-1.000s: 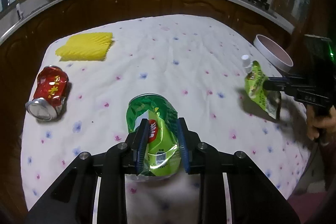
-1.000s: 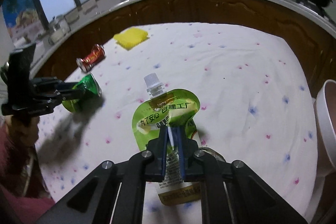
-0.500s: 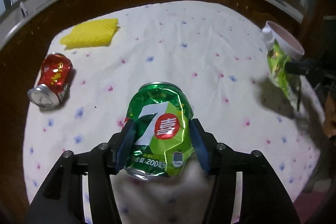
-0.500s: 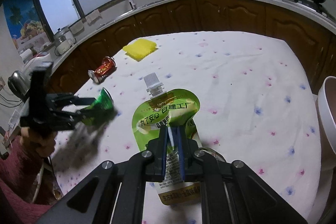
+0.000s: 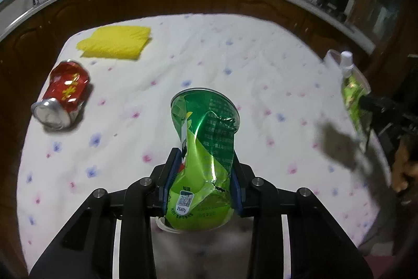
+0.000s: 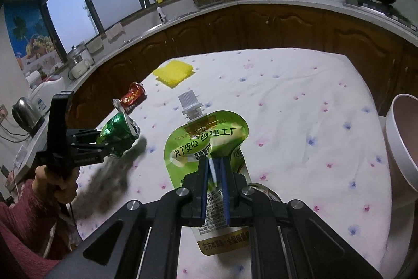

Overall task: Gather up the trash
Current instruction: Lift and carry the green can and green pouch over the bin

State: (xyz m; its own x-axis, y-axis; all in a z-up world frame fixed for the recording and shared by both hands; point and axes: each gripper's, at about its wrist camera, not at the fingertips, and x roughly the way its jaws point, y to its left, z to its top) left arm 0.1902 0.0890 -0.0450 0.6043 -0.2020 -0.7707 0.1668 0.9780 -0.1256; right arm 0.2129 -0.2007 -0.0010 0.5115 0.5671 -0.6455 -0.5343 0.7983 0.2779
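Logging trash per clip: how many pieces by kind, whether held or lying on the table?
Cans: 2 (green can in left jaws, red can on cloth)
Spout pouches: 1 (green pouch in right jaws)
Yellow sponges: 1
Total: 4

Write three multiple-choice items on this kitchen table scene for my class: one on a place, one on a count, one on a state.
1. Where does the crushed red can lie?
A. on the flowered tablecloth
B. in the white bin
C. on the counter

2. How many drink cans show?
A. one
B. two
C. four

3. What state is the left hand-held gripper in?
A. open, empty
B. shut on the crushed green can
C. shut on the yellow sponge

Answers: 1 A, it lies on its side on the cloth; 2 B, one red, one green; 3 B, both fingers press the can's sides.
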